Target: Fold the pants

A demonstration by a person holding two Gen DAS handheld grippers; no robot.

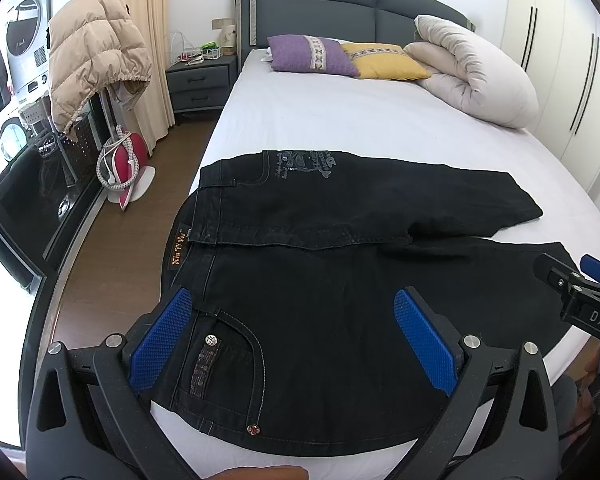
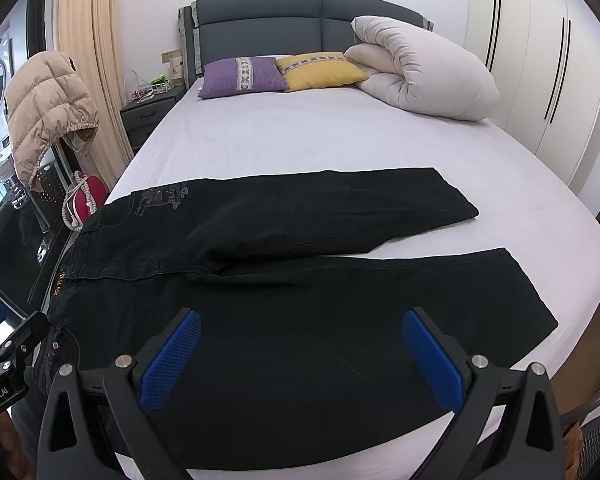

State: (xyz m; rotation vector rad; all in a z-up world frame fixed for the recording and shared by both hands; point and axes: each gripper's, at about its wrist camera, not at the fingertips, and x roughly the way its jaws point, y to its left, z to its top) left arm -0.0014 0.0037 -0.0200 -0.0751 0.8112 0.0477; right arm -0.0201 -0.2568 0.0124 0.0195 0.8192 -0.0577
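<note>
Black pants (image 1: 340, 272) lie spread flat on the white bed (image 1: 340, 120), legs apart. The left gripper (image 1: 296, 336) and right gripper (image 2: 300, 356) hover above them, fingers wide open, gripping nothing.

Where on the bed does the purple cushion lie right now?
In both views the purple cushion lies at the head of the bed, left of the yellow cushion and below the grey headboard.
</note>
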